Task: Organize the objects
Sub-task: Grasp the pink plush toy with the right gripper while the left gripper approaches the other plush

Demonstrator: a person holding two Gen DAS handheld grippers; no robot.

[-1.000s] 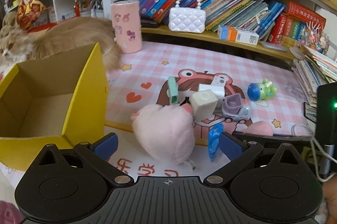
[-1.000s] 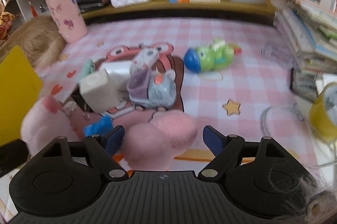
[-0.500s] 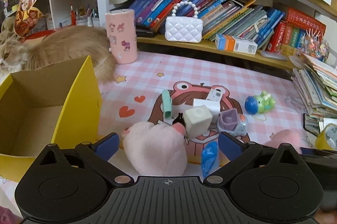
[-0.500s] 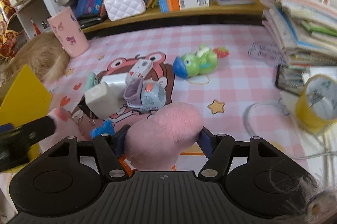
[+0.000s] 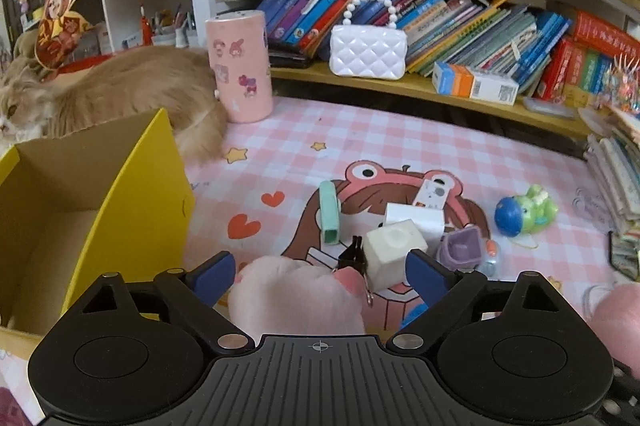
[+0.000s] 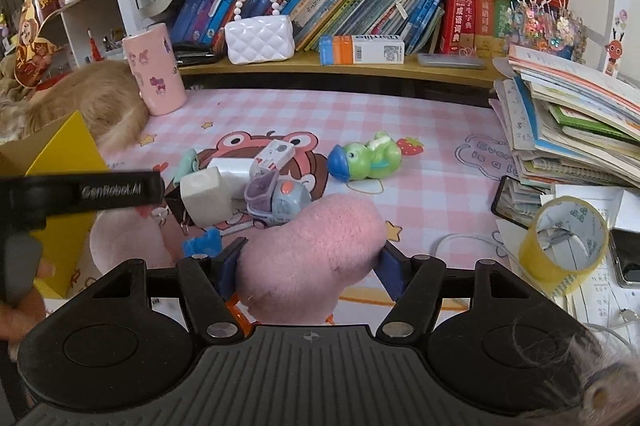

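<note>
We held the pink plush slipper (image 6: 312,254) clamped between the blue pads of our right gripper (image 6: 310,266); its long axis ran up and to the right, rounded end pointing ahead and away from the claw. Our left gripper (image 5: 320,276) stood spread wide around a second pink plush slipper (image 5: 296,296), its pads apart from the fur. The yellow cardboard box (image 5: 132,202) sat left of that claw.

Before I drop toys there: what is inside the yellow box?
The yellow box shows only bare cardboard walls and floor. Its near corner is covered by the left gripper.
</note>
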